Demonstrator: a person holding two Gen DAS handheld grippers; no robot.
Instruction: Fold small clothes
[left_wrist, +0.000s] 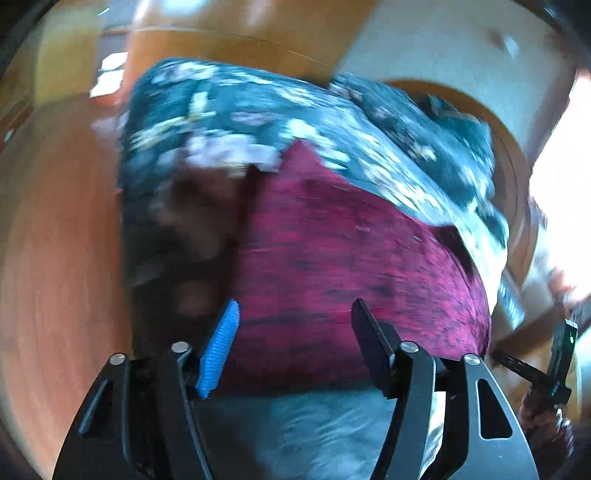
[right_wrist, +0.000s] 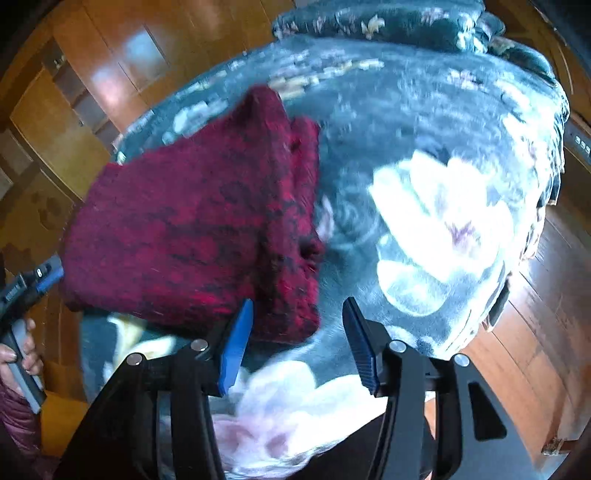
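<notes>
A dark red knitted garment (right_wrist: 192, 229) lies folded on a dark blue floral blanket (right_wrist: 424, 122). In the left wrist view the garment (left_wrist: 340, 266) fills the middle, right in front of my left gripper (left_wrist: 295, 314), which is open and empty just above it. My right gripper (right_wrist: 297, 314) is open and empty, hovering over the blanket at the garment's near right corner. The left gripper's body (right_wrist: 26, 284) shows at the left edge of the right wrist view, held by a hand. Both views are blurred.
The blanket (left_wrist: 229, 110) covers a bed or cushion with large white flower prints (right_wrist: 443, 221). Wooden floor (left_wrist: 55, 240) and wooden cabinets (right_wrist: 74, 92) surround it. The right gripper's body (left_wrist: 554, 354) shows at the right edge of the left wrist view.
</notes>
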